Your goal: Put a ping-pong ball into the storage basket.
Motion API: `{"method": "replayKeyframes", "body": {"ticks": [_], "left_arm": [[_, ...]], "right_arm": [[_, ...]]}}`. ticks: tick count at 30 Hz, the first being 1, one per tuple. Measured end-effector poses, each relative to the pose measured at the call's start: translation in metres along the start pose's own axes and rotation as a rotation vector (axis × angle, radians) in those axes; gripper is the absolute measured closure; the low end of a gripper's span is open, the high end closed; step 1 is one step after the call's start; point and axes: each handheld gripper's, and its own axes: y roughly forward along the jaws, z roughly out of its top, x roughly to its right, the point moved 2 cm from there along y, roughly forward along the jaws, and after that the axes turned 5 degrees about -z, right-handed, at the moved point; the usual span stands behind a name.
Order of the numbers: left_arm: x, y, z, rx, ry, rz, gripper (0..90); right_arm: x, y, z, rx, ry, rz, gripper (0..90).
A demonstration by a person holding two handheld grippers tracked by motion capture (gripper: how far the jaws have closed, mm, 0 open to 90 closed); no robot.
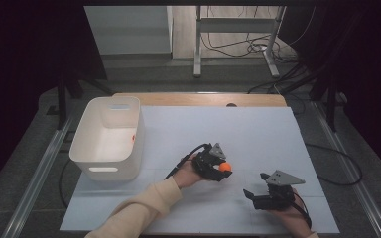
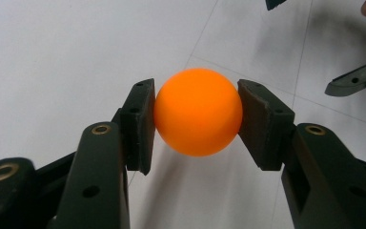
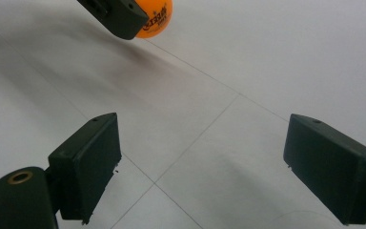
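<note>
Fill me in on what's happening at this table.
A person holds a two-jaw gripper in each hand. The left gripper is shut on an orange table tennis ball, pads pressing both sides, over the white table. The right gripper sits nearby, jaws wide open with nothing between them. A white plastic bin stands at the table's left edge.

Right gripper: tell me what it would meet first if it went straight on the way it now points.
Probably the bare white table sheet: the open right tool has nothing between its jaws. The orange plastic ball in the left tool sits off that line, though depth is unclear.
</note>
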Motion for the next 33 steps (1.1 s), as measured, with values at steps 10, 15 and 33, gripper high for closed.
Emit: {"method": "replayKeyframes", "body": {"ticks": [10,15,33], "left_arm": [[0.003,-0.009,0.003,0.035,0.01,0.004,50.2],[0.003,-0.018,0.005,0.07,0.007,0.009,50.2],[0.001,-0.048,0.012,0.168,-0.016,0.02,50.1]], "right_arm": [[0.0,0.0,0.0,0.001,-0.001,0.0,12.8],[0.0,0.0,0.0,0.0,-0.004,-0.001,12.8],[0.0,0.0,0.0,0.0,-0.005,-0.001,12.8]]}}
